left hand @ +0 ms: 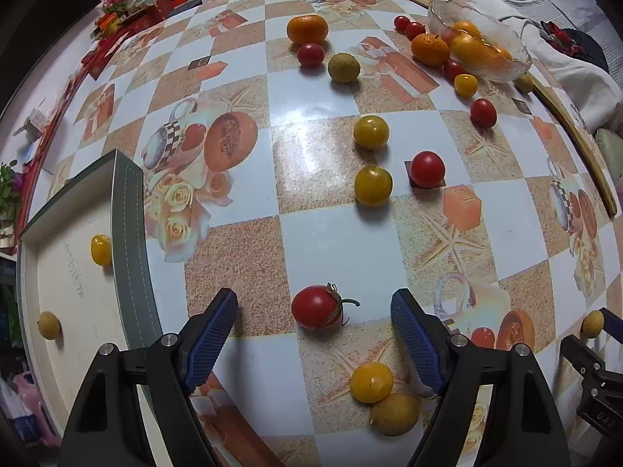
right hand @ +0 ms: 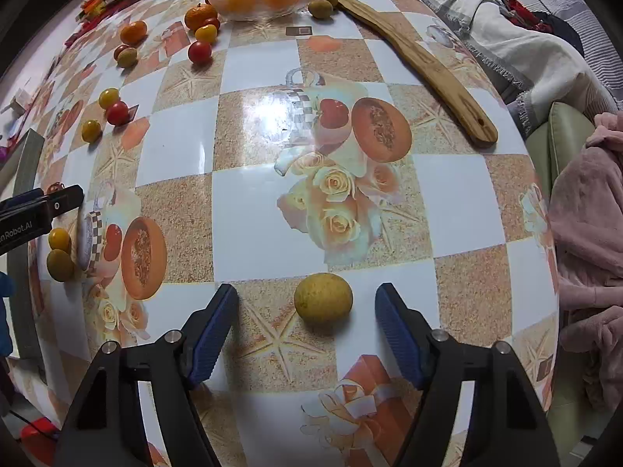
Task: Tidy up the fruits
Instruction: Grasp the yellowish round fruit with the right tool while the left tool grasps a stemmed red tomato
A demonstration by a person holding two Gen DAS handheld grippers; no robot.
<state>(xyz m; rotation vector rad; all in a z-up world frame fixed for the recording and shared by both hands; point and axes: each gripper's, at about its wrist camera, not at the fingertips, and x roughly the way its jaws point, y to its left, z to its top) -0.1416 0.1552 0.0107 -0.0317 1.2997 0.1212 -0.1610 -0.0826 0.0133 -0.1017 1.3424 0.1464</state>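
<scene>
Fruit lies scattered over the checkered table (left hand: pixel 323 249). At its left edge sits a tray (left hand: pixel 128 233) holding a yellow tomato (left hand: pixel 101 249) against its right wall and a small lime (left hand: pixel 48 324) nearer the front. Just right of the tray, the left gripper (left hand: pixel 314 317) stands wide, a stemmed red tomato (left hand: pixel 317 307) on the cloth between its fingers, touching neither. A yellow tomato and a lime lie touching each other just behind the right finger (closer to the camera).

Further right, the right gripper (right hand: pixel 307 307) is also spread wide, with a yellow-green lime (right hand: pixel 323 299) between its fingers, clear of both pads. Near the far right edge a glass bowl (left hand: pixel 506 39) holds oranges (left hand: pixel 473 48), with more oranges and tomatoes beside it. A wooden spatula (right hand: pixel 424 66) lies along the right edge.
</scene>
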